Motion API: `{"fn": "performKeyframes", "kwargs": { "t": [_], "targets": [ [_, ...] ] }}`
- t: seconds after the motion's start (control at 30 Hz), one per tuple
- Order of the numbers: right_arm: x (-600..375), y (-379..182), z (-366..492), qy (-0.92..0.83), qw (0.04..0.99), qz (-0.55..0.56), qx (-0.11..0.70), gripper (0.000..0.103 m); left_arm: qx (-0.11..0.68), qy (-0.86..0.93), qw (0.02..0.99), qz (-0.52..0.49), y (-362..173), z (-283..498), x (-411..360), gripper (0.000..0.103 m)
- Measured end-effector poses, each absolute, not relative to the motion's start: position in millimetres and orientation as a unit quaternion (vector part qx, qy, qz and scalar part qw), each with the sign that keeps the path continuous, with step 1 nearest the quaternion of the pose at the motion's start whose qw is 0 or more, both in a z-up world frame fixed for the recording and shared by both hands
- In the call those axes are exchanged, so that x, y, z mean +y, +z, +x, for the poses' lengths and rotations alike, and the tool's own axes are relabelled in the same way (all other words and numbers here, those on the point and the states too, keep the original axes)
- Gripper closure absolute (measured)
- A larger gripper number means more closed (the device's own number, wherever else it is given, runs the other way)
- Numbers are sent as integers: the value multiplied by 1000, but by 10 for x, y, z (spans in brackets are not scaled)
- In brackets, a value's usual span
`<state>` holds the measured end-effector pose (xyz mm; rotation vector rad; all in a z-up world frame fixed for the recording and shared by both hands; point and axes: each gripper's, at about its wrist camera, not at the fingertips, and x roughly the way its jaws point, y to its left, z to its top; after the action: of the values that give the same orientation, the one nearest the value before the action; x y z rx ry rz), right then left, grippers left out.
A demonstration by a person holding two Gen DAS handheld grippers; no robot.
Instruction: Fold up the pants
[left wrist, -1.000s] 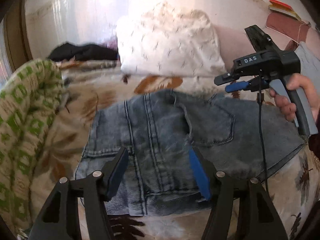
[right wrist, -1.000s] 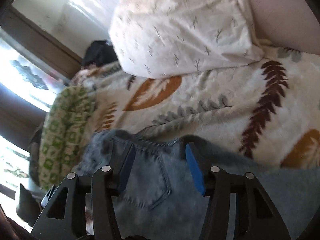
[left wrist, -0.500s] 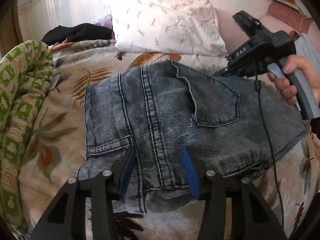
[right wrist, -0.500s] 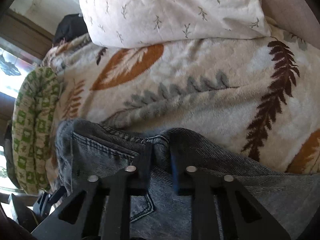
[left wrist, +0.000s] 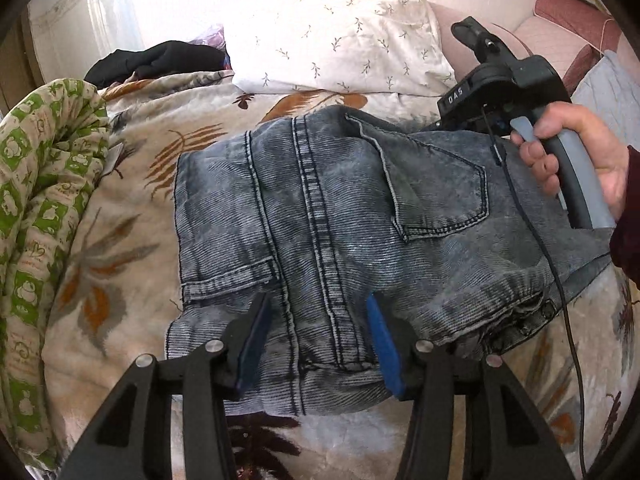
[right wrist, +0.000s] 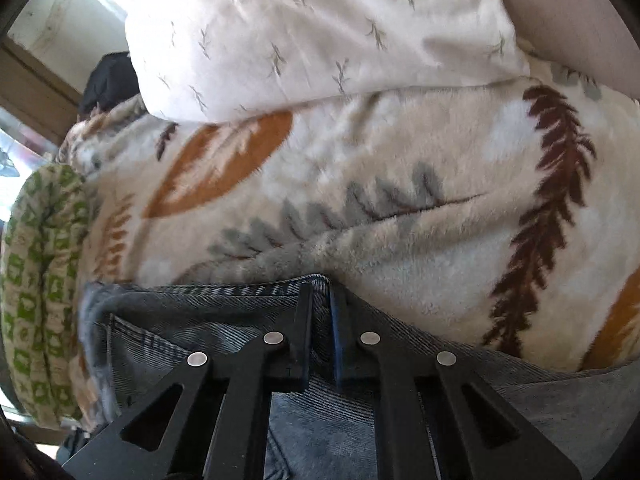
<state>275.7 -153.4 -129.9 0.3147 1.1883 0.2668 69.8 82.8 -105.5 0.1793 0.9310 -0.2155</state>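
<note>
Jeans [left wrist: 328, 216], pillow [left wrist: 340, 36] on leaf-print blanket [left wrist: 132, 184]

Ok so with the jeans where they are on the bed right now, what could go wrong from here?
1. The right gripper pinches only the jeans' far edge, so the denim may slip free.
2. The left gripper is open around the near hem; lifting now would raise one side only and skew the fold.
3. The cable trailing across the jeans could snag.
</note>
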Motion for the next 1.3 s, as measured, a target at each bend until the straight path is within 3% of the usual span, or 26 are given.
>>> {"fn": "performKeyframes", "kwargs": {
  "t": [0.07, 0.13, 0.33, 0.47, 0.53, 0.87, 0.93, 1.13, 1.23, 1.3],
  "targets": [
    [-1590, -1263, 2762, 107, 810, 163, 553, 97, 447, -103, 884, 91, -1063, 682, 823, 50],
    [-1588, -1156, 2743, 88, 834, 134, 528, 90, 446, -100, 884, 96, -1076, 652, 810, 50],
    [-1904, -661, 2611, 50, 877, 171, 446, 91, 444, -104, 885, 92, -1094, 614, 861, 50],
    [-2075, -308, 2385, 90, 872, 183, 446, 88, 447, -108, 885, 69, -1075, 624, 911, 50],
    [-2133, -187, 2217, 101, 866, 188, 452, 78, 442, -109, 888, 65, -1043, 607, 911, 50],
    [-3054, 115, 628, 64, 878, 221, 420, 63, 368, -104, 923, 45, -761, 435, 899, 50],
    [-3381, 95, 268, 42, 882, 253, 396, 54, 352, -96, 930, 54, -749, 408, 869, 50],
    [-4327, -402, -764, -46, 860, 418, 289, 45, 328, -76, 938, 80, -877, 392, 784, 50],
    [-4587, -767, -1013, -63, 832, 493, 247, 44, 318, -71, 942, 82, -886, 293, 748, 50],
    [-4706, -976, -999, -63, 804, 530, 262, 44, 308, -72, 945, 83, -860, 155, 717, 46]
  ]
}}
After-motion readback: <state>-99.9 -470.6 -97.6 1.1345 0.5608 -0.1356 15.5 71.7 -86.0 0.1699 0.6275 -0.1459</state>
